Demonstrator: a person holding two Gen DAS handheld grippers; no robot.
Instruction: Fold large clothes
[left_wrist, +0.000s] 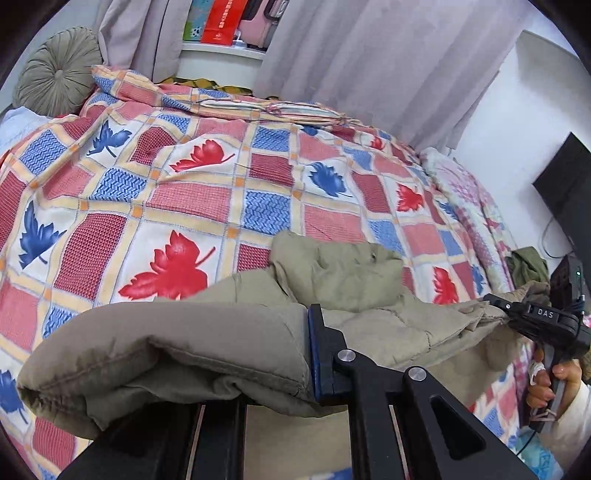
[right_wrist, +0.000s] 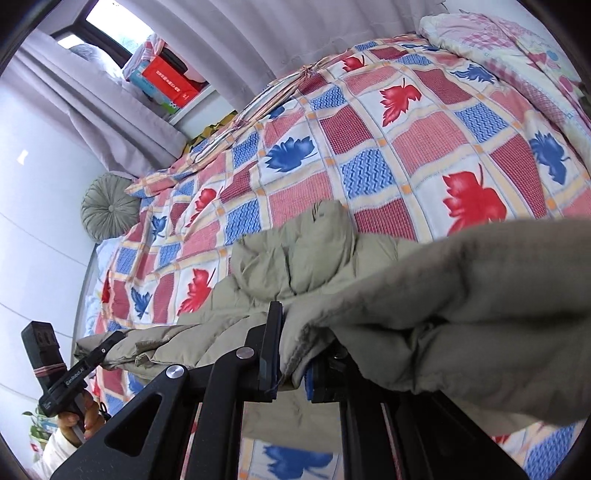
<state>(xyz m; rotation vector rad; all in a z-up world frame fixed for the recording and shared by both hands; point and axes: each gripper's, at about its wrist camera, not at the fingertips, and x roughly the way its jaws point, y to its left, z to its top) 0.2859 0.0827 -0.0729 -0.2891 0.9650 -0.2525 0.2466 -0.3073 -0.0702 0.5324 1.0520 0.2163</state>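
A large khaki padded jacket (left_wrist: 207, 332) hangs stretched between my two grippers above the bed. My left gripper (left_wrist: 303, 354) is shut on one edge of it; the fabric drapes over and hides the left finger. My right gripper (left_wrist: 498, 306) shows at the right of the left wrist view, shut on the other end. In the right wrist view the right gripper (right_wrist: 291, 365) pinches the jacket (right_wrist: 461, 295) hem, and the left gripper (right_wrist: 110, 341) grips the far end at lower left. The jacket's hood lies bunched toward the bed.
The bed carries a quilt (left_wrist: 184, 177) with red and blue leaf checks. A round grey cushion (left_wrist: 55, 70) sits at the head. A pink floral blanket (left_wrist: 465, 192) lies along the wall side. Curtains (left_wrist: 369, 48) and a windowsill with boxes (left_wrist: 221, 22) lie beyond. A black monitor (left_wrist: 569, 184) stands right.
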